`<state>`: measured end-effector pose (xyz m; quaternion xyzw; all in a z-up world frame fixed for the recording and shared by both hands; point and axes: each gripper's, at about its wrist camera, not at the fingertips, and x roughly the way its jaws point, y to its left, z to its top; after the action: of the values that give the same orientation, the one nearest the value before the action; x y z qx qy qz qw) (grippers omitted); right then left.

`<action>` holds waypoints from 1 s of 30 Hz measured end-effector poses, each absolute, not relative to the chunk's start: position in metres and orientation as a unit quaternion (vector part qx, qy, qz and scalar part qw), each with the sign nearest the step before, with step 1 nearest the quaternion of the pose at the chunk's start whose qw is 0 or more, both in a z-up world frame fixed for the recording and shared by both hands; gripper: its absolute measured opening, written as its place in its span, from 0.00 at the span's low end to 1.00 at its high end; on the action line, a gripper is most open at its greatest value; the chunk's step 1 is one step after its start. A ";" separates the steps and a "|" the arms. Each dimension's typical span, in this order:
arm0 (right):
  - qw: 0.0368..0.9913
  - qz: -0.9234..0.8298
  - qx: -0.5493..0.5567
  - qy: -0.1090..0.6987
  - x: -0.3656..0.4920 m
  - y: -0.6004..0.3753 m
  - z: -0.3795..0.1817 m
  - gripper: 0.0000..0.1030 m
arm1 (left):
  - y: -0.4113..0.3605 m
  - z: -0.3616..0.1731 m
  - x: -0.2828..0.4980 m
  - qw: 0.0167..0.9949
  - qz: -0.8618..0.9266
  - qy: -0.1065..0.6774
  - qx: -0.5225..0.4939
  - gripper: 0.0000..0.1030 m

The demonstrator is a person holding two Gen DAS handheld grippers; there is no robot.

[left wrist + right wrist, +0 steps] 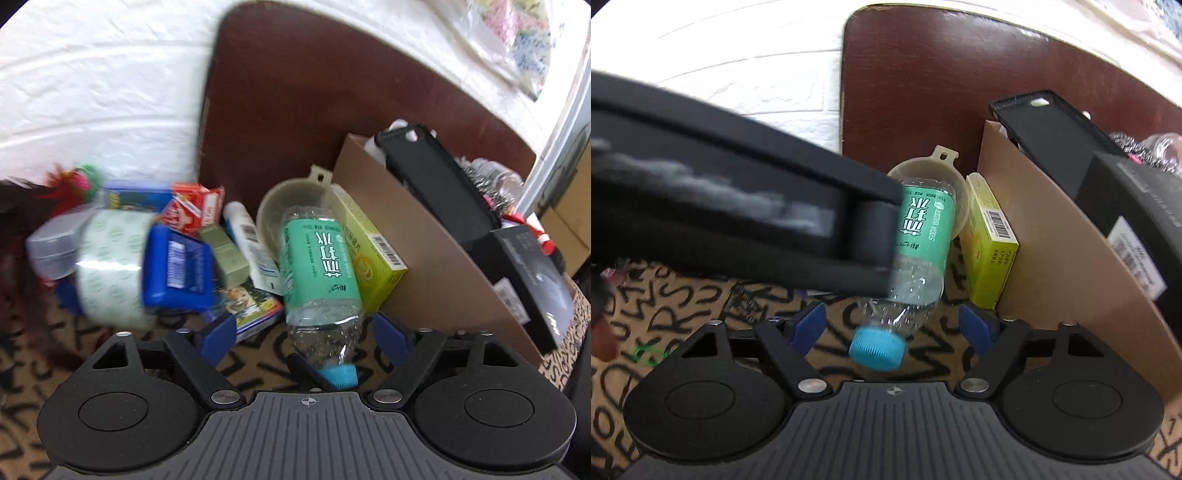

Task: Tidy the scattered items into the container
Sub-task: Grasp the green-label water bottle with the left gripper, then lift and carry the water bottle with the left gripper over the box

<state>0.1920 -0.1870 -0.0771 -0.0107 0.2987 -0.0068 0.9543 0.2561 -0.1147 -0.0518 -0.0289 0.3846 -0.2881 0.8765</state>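
Observation:
A clear bottle with a green label [317, 266] and a blue cap lies on the patterned cloth, cap toward me. My left gripper [306, 332] is open, its blue pads on either side of the bottle's neck end. In the right wrist view the same bottle [923, 236] lies ahead of my right gripper [894, 325], which is open with the blue cap [875, 349] between its pads. The left gripper's black body [738, 206] crosses that view on the left. A brown cardboard box [424, 251], the container, stands to the right and holds a black phone case [436, 184] and a black box [532, 280].
A yellow-green carton [369, 247] and a clear plastic cup [291, 199] lie by the bottle. To the left lie a tape roll [110, 266], a blue case [177, 269], a red-white packet [192, 210], a white tube [251, 243]. A brown board [332, 92] stands behind.

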 end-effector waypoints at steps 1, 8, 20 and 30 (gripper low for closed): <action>0.953 -0.011 -0.006 0.303 0.196 -0.189 -0.079 0.67 | -0.118 -0.055 0.261 0.872 -0.293 0.392 -0.030 0.82; 0.947 0.009 0.018 0.322 0.201 -0.198 -0.092 0.50 | -0.137 -0.067 0.275 0.857 -0.306 0.413 -0.036 0.81; 0.937 0.039 0.051 0.344 0.151 -0.212 -0.089 0.49 | -0.146 -0.077 0.229 0.837 -0.319 0.444 -0.013 0.72; 0.931 0.055 0.063 0.356 0.084 -0.221 -0.091 0.48 | -0.147 -0.081 0.169 0.835 -0.311 0.454 0.006 0.78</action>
<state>0.0841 -0.2206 -0.0909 0.0630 0.3557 0.0548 0.9309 0.1694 -0.1466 -0.0808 0.0061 0.4544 -0.3107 0.8348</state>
